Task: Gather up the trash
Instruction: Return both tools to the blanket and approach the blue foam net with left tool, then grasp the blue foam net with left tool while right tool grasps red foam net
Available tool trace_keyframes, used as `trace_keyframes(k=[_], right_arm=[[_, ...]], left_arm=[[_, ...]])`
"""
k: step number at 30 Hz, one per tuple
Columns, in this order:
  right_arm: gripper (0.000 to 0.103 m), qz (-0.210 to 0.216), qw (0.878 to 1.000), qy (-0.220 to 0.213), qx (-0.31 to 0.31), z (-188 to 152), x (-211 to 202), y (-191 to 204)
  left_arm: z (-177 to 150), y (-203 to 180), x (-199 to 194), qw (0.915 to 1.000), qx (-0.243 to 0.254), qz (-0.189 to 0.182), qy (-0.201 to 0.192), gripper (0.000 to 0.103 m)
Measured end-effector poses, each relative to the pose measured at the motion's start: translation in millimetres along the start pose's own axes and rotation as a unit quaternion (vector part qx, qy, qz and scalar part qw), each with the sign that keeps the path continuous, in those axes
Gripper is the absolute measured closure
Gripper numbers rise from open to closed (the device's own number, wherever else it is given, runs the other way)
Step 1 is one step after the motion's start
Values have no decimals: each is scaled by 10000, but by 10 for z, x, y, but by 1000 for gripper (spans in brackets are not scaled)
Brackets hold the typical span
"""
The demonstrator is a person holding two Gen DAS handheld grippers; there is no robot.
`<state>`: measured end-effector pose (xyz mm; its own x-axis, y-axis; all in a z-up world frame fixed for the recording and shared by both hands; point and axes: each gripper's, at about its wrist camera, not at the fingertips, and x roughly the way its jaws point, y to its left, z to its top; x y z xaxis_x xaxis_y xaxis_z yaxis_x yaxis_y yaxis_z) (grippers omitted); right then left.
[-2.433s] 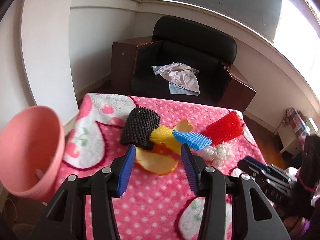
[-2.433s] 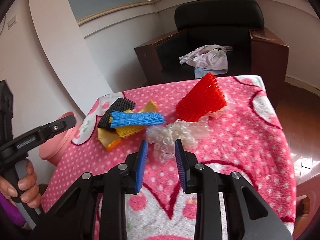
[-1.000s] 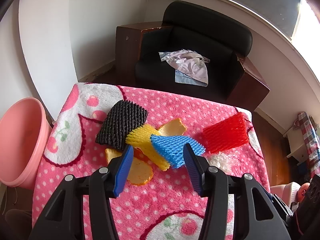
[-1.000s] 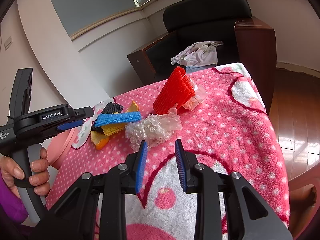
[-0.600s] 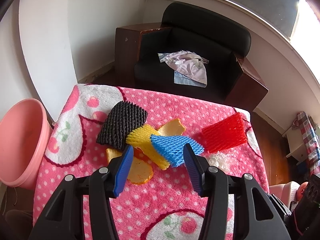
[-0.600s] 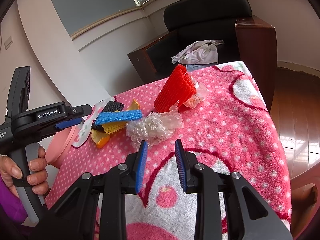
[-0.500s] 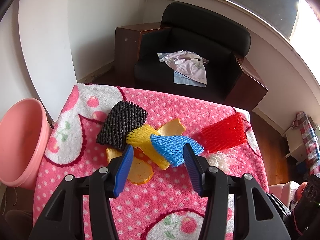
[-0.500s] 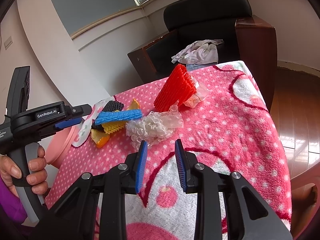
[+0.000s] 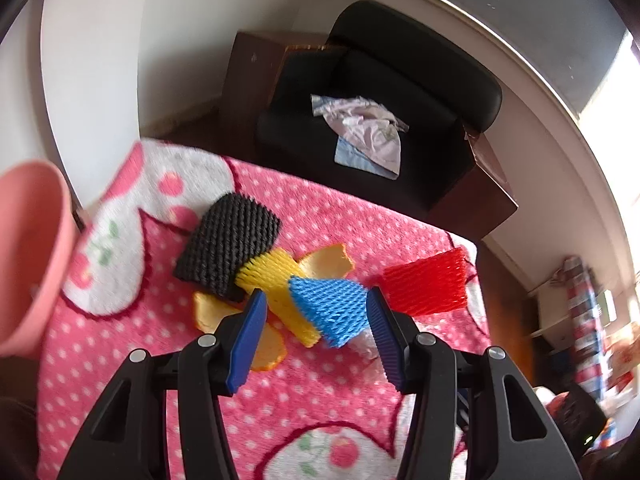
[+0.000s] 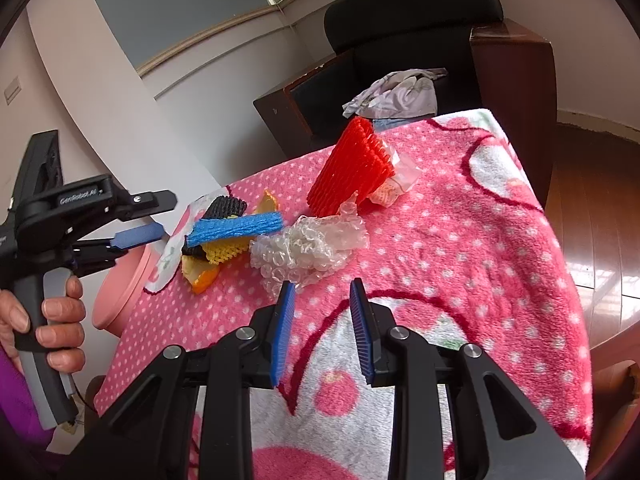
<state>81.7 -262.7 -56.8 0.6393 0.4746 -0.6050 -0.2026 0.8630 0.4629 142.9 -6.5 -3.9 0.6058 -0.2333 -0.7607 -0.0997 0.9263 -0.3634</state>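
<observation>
Underfoot, so to speak, everything rests on a table covered by a fluffy pink blanket point(image 10: 460, 240) with white polka dots and big white shapes carrying cherry prints. Off its left edge stands a pink plastic basin point(image 9: 28, 264), just beside the cloth. Next on the blanket comes a cluster of foam fruit nets: a black net point(image 9: 228, 248), a yellow net point(image 9: 276, 280) tucked against it, and a blue net point(image 9: 332, 308) lying over the yellow one, with pieces of orange peel point(image 9: 328, 258) poking out around them. Crumpled bubble wrap point(image 10: 308, 248) lies just right of that pile, and a red net point(image 10: 352, 168) stands tilted beyond it, touching a clear wrapper point(image 10: 396, 182).

Behind the table, against a white wall, sits a black armchair point(image 9: 400, 92) with dark wooden sides and a heap of pale clothes point(image 9: 368, 132) on its seat. Wooden flooring shows to the right.

In the right wrist view, the left gripper point(image 10: 140, 236), held by a hand point(image 10: 48, 320), bears the white lettering "GenRobot.AI" on its black body. Its blue pads stand wide apart and empty, hovering over the net pile. The right gripper point(image 10: 322, 324) has its pads set narrower, with nothing between them, above bare blanket near the bubble wrap.
</observation>
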Motion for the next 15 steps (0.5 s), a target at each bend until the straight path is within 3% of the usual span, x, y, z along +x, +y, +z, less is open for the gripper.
trace_keyframes(k=[8, 10, 12, 15], right_arm=[[74, 113, 9999, 102, 64, -8, 59, 41], [74, 134, 9998, 127, 87, -10, 74, 45], [74, 149, 9997, 161, 106, -5, 94, 50], [74, 225, 9993, 232, 164, -8, 136, 65]], left_arm=[[-55, 29, 392, 9967, -357, -194, 705, 52], [-68, 24, 441, 9961, -363, -193, 778, 59], [-75, 29, 471, 9956, -347, -231, 842, 80], [-75, 46, 440, 9958, -320, -310, 801, 94]])
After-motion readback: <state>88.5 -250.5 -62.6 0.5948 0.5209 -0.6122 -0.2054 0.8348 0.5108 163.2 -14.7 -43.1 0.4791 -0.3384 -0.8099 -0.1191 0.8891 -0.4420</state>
